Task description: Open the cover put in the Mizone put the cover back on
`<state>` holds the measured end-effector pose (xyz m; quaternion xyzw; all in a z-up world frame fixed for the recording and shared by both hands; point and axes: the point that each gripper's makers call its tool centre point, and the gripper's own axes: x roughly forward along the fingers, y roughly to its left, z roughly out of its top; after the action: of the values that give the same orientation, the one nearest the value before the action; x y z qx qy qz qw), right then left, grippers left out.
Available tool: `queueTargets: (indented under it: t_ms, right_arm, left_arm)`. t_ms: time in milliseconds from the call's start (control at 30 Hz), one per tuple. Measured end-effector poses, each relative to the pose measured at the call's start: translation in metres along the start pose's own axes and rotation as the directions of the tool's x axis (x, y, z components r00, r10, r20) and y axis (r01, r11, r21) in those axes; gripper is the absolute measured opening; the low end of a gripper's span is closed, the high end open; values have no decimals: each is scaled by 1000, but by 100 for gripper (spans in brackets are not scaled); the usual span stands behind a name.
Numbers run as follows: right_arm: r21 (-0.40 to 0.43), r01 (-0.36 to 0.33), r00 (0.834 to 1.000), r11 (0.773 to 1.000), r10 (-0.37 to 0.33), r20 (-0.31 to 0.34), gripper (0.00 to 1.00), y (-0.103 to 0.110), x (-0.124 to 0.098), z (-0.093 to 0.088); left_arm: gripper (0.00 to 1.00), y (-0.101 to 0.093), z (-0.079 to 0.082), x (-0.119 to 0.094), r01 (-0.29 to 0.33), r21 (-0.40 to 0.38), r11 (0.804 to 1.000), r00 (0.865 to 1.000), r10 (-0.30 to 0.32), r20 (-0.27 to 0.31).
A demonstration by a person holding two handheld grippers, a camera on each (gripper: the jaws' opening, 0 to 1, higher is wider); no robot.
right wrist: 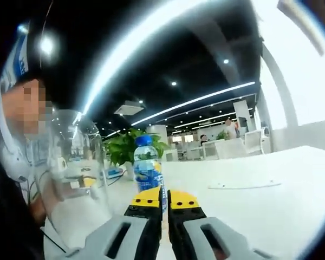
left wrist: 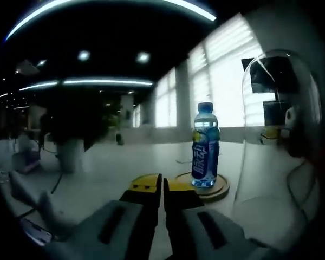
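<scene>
1. Nearest, the left tool (left wrist: 162,187) and right tool (right wrist: 165,199) each have jaws pressed together, gripping nothing.
2. Beyond, the Mizone bottle (left wrist: 205,145) already stands on the wooden base (left wrist: 219,190), away from the table (left wrist: 124,162) edges.
3. The clear dome cover (left wrist: 279,141) sits beside it, off the base; putting the cover back on appears to remain.

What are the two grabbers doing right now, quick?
Left gripper: shut, holding nothing.
Right gripper: shut, holding nothing; the bottle stands beyond it.
</scene>
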<state>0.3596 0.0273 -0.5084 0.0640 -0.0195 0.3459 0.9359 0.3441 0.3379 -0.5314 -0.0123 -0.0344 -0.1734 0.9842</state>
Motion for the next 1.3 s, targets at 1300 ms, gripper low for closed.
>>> queueTargets:
  t_ms: [1300]
  right_arm:
    - [-77,106,994,991,-108,-30,0,-14,-4,-30]
  left_arm:
    - [6,-15,-6,2,89,-113,990,996,-87,23]
